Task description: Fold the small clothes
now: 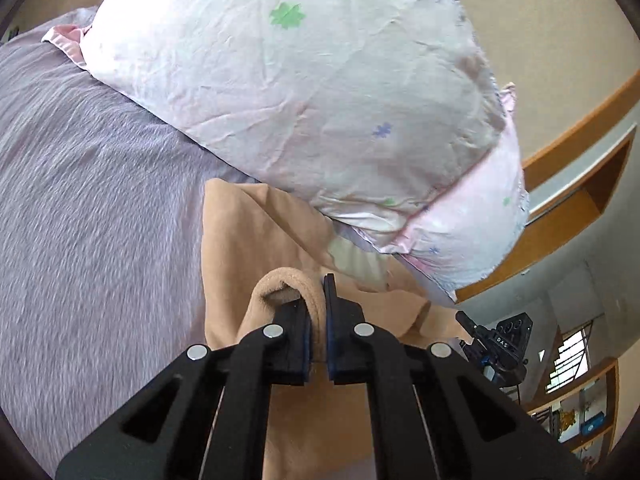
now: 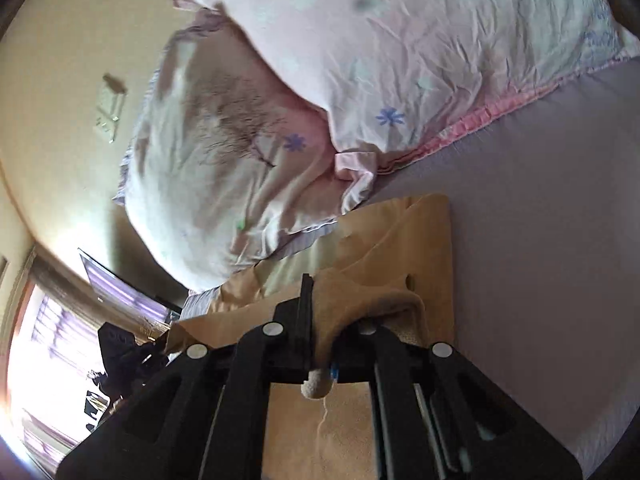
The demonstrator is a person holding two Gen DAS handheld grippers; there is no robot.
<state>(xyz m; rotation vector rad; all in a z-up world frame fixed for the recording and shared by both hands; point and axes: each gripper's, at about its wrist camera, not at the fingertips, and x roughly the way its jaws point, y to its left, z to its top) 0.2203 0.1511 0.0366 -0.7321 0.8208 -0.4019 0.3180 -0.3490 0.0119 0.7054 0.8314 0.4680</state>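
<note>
A tan garment (image 1: 248, 232) lies on a lilac bedsheet (image 1: 92, 184), its far edge against a pillow. My left gripper (image 1: 318, 304) is shut on a rolled edge of the tan garment, which loops over the left finger. In the right wrist view the same tan garment (image 2: 428, 240) spreads ahead and under the tool. My right gripper (image 2: 320, 320) is shut on a bunched fold of it, and the cloth drapes over the right finger and hides its tip. The other gripper (image 1: 496, 344) shows at the right of the left wrist view.
A pale pink pillow with flower prints (image 1: 304, 92) lies at the head of the bed just beyond the garment; two pillows (image 2: 360, 60) show in the right wrist view. The lilac sheet (image 2: 552, 240) stretches to the right. A wooden shelf (image 1: 572, 208) and a window are beyond.
</note>
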